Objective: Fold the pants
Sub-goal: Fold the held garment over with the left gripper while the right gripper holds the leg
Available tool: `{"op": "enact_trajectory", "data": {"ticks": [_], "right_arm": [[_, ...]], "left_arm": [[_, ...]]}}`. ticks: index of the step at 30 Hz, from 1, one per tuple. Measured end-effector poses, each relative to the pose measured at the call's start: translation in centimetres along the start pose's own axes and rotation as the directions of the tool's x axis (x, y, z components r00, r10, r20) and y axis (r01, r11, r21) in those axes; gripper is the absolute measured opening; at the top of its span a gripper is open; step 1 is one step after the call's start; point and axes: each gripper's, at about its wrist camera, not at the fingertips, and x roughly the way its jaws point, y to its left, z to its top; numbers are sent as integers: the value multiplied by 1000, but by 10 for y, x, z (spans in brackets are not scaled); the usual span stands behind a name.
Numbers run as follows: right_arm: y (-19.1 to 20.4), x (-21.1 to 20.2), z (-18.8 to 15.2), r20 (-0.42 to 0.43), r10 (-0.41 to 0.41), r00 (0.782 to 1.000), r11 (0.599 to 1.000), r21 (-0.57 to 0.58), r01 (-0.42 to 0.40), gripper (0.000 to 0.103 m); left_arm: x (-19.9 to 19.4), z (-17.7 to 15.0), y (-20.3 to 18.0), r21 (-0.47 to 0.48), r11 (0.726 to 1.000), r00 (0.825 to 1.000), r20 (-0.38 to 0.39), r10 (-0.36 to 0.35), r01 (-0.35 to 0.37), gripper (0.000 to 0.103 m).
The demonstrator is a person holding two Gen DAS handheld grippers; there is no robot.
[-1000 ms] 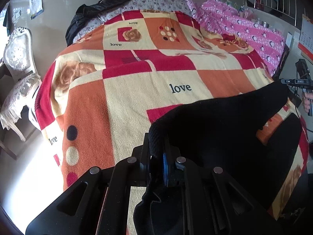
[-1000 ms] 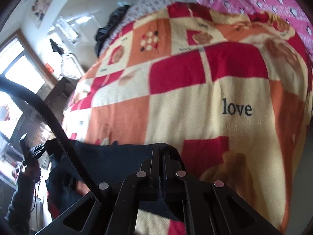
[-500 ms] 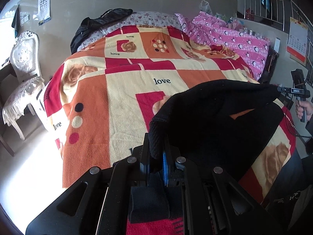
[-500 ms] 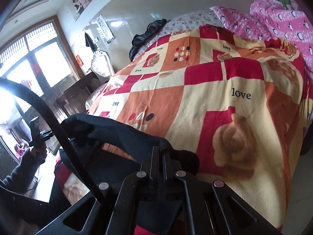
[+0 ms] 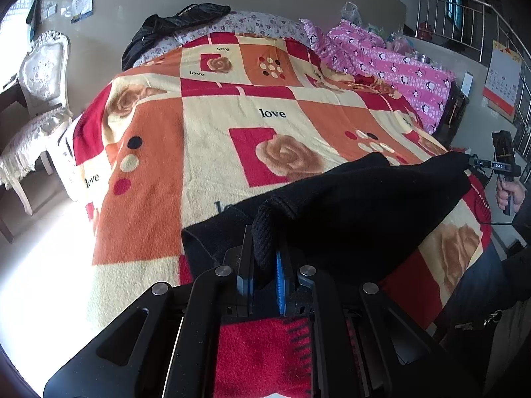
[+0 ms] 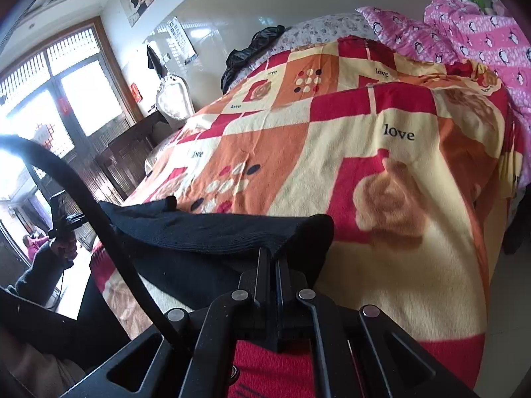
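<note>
Hanging between the two grippers, the soft black knitted pants (image 5: pixel 365 205) are held up at the near end of the bed, with part of the cloth drooping onto the orange, red and cream fleece blanket (image 5: pixel 212 152) just ahead of the jaws. The left gripper (image 5: pixel 264 272) is pressed together on a thick ribbed edge of the pants, which sticks up between its blue pads (image 5: pixel 280 282). The right gripper (image 6: pixel 270 275) is also pinched tight on a fold of the same cloth, and the black knit spreads out to the left of its jaws.

The pants look light and floppy, not stiff at all. It is judged that they will sag and bend wherever they are not held. The knit looks rough, so it should not slip out easily. The thick ribbed edges seem the best places to be gripped, because more cloth is bunched there. Thin single layers could be pulled loose.
</note>
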Motion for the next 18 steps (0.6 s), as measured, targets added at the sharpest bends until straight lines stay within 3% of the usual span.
{"op": "enact_trajectory", "data": {"ticks": [4,7,9,10,12,15,18], "right_arm": [[-2,3,-17,-36,-14,999,1000,-1,14,2],[-5,6,-26,-56,-28,998,1000,-4,27,2],[-4,10,-30,-77,-29,997,1000,-13,28,2],[-3,11,-32,-85,-39,996,999,-25,37,2],[0,13,-34,-99,-51,994,998,-53,46,2],[-1,10,-35,-112,-57,992,996,-70,50,2],[-5,9,-38,-137,-95,986,993,-84,84,2]], "left_arm": [[-5,-17,19,-118,991,998,8,-56,57,23],[-17,-27,40,-252,964,996,52,-74,85,28],[-27,-31,53,-355,932,996,81,-49,75,47],[-32,-31,56,-391,917,995,91,-40,73,50],[-44,-27,59,-458,884,991,124,-41,93,50],[-56,-6,48,-496,856,982,182,-61,145,55],[-44,18,36,-562,809,981,171,-92,174,58]]}}
